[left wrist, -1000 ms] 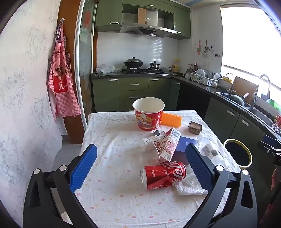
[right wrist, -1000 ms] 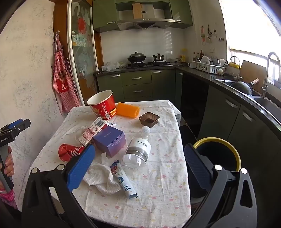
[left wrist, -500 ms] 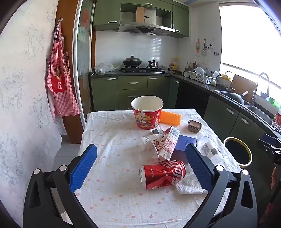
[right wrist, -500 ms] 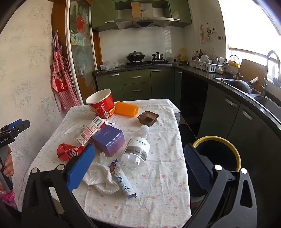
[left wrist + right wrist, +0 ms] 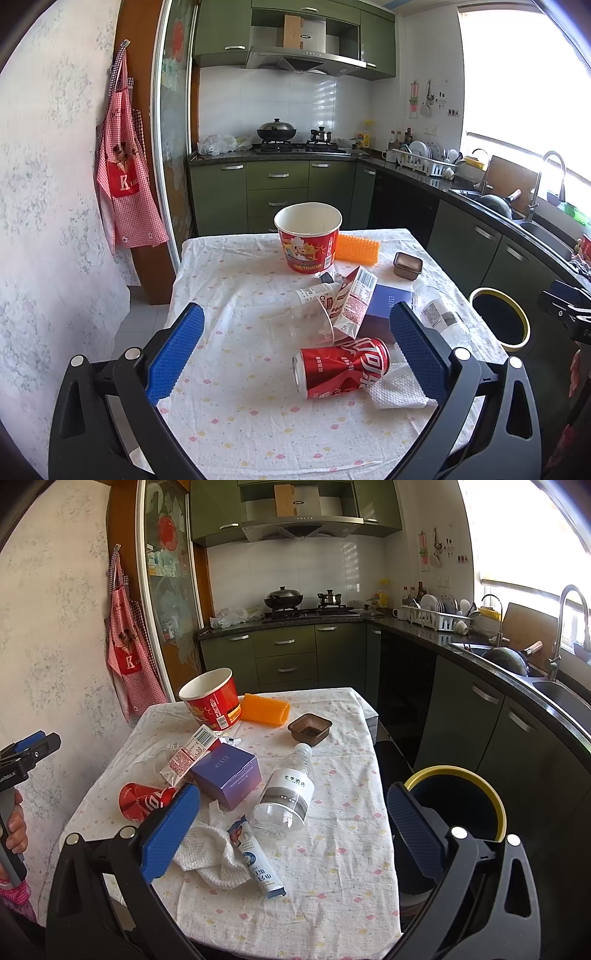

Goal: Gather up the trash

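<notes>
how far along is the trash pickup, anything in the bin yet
Nothing looks done: the bin shows no trash inside. Nothing is in hand; the left claw and right claw are both open and empty. Left on the table: red can, water bottle, paper bucket, tube.

I note white tablecloth (image 5: 236, 295) dotted with pink and yellow clouds. Crushed red metal can (image 5: 341, 367), white lettering. Red-and-white paper bucket (image 5: 308, 238), cartoon print. Orange ridged roll (image 5: 357, 249). Purple cardboard box (image 5: 227, 771). Black bin (image 5: 458, 805), yellow rim. My grippers' pads (image 5: 175, 352) blue, textured. Red-white checked apron (image 5: 125, 184).
</notes>
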Available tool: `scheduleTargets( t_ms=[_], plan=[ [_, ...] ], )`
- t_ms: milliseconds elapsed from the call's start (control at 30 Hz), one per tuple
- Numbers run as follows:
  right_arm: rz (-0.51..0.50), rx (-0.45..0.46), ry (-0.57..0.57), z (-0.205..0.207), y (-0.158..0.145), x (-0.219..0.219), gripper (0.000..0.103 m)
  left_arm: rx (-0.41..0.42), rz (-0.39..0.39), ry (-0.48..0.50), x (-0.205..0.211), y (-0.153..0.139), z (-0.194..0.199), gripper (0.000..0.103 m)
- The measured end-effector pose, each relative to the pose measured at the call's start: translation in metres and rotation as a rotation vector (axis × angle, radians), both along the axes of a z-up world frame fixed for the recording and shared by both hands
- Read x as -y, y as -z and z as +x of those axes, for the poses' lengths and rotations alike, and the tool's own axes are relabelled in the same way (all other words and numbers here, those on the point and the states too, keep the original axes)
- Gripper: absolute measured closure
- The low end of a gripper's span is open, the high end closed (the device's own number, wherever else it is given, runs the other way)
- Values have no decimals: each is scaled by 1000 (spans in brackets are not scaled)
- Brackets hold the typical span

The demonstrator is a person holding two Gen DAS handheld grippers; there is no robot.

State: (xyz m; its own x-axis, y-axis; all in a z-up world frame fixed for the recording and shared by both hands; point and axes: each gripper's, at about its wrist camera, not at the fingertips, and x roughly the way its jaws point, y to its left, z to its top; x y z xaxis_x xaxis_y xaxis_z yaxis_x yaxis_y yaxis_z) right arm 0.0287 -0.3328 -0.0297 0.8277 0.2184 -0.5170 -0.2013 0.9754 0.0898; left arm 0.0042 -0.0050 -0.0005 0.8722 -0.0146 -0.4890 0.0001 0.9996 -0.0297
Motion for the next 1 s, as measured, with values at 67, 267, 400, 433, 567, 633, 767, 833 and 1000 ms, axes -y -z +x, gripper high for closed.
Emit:
scheduleTargets(
  t_ms=[67,267,400,433,567,633,767,833,1000],
  plan=[
    [-1,0,0,0,2,0,6,1,-1,-1,-1,0,0,4],
    [1,-1,-2,-1,-2,0,6,0,-2,-1,-1,0,0,4],
    [2,-4,2,0,0,1,6,-2,-4,1,0,0,0,4],
    [1,-4,1,0,1,1,6,-2,-2,1,0,0,0,4],
    [4,-6,3,2,4,4,6,-1,-1,4,0,0,-2,4],
    [5,-6,3,2,3,3,6,-2,0,6,0,-1,-3,4],
    [4,-8,4,2,4,4,6,-3,1,8,0,-2,-5,4],
    [4,-9,4,3,5,4,6,-4,1,8,-1,1,-2,4],
    [3,-8,3,3,4,3,6,-4,1,13,0,1,-1,4]
  ],
)
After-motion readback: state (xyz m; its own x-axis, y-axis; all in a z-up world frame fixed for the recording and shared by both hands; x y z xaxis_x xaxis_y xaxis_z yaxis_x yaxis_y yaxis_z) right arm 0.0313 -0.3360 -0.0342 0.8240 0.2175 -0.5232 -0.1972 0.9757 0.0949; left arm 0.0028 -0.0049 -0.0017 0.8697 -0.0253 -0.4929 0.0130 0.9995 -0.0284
